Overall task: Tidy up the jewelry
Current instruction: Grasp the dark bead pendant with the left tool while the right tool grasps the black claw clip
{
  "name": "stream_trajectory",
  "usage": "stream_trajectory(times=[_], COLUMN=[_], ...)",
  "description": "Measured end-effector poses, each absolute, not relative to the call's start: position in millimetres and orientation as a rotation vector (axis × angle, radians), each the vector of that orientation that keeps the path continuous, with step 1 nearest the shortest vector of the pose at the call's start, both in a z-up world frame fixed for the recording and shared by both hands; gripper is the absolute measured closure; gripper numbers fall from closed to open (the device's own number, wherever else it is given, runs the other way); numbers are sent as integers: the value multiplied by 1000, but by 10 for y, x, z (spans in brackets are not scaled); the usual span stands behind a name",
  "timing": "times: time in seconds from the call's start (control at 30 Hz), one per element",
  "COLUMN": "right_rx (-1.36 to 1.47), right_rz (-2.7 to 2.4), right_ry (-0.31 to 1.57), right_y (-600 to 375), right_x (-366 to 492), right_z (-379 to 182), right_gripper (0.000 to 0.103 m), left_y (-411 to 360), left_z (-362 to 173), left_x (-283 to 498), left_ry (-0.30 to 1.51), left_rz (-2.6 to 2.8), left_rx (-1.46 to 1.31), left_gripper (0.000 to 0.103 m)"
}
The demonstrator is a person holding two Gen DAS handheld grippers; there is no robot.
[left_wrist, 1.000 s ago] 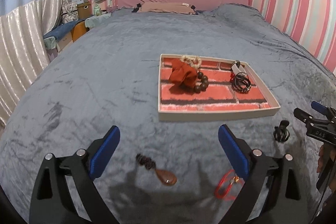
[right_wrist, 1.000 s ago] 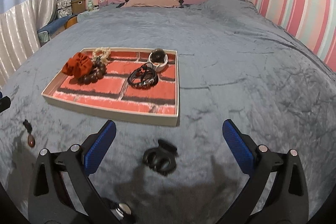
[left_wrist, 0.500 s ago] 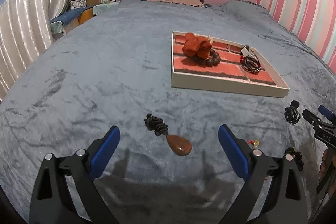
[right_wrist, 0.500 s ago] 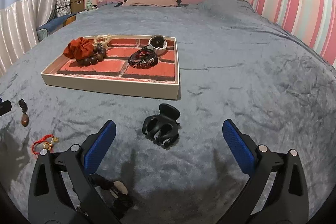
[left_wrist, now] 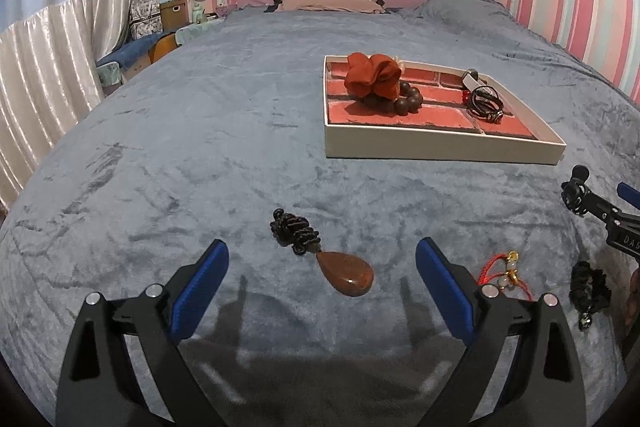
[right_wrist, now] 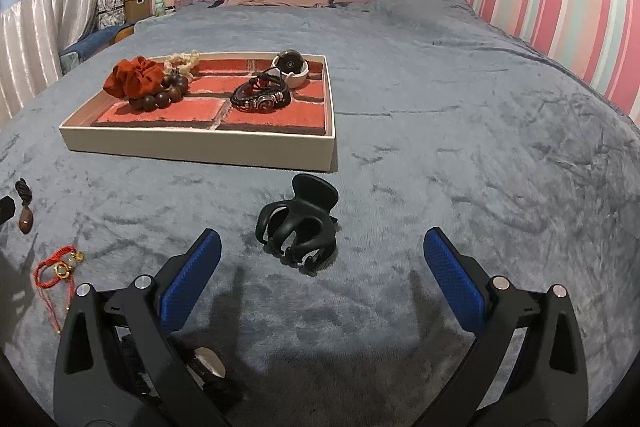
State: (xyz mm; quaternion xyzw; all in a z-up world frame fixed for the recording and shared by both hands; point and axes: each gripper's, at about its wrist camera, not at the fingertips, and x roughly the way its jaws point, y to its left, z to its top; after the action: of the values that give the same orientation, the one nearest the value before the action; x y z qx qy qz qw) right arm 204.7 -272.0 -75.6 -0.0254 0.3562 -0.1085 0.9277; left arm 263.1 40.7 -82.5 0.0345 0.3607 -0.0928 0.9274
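Left gripper (left_wrist: pixel 322 277): jaws wide apart, empty, straddling the brown teardrop stone pendant (left_wrist: pixel 347 273) with knotted dark cord (left_wrist: pixel 295 231) at 11 o'clock. Judged light, hard, slippery; pinch the soft cord knot. Right gripper (right_wrist: pixel 322 269): jaws wide, empty, the rigid black plastic claw clip (right_wrist: pixel 299 223) between its fingers; squeeze across its curved body.

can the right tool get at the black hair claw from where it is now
Probably yes. The right tool is open, and the black hair claw lies alone on the grey blanket just ahead, between its fingers' lines. Nothing sits between them; the tray is farther back.
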Motion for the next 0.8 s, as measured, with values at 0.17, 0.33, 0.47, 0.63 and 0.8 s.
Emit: stream_trajectory(times=[0.17,0.33,0.47,0.63,0.8], right_rx=[-58,-73,-74,-85,-84], right_rz=[-215,-214,-214,-213,-194], right_ry=[745,758,781,813,820], right_y=[-2724,-2696,-2706,-2689,-2676], right_x=[2103,2170,2252,2331,2352], right_z=[-827,-870,-909,-978,-999], right_gripper=[5,8,15,25,37], left_y=[464,596,667,665,621], left_z=[-919,-938,-987,-1028,-1044], left_x=[2722,2808,2916,2985,3015], left_ry=[760,759,786,815,822], left_rz=[-198,-180,-165,-168,-177], left_rx=[36,-27,-54,-51,-28], left_gripper=[11,11,29,44,60])
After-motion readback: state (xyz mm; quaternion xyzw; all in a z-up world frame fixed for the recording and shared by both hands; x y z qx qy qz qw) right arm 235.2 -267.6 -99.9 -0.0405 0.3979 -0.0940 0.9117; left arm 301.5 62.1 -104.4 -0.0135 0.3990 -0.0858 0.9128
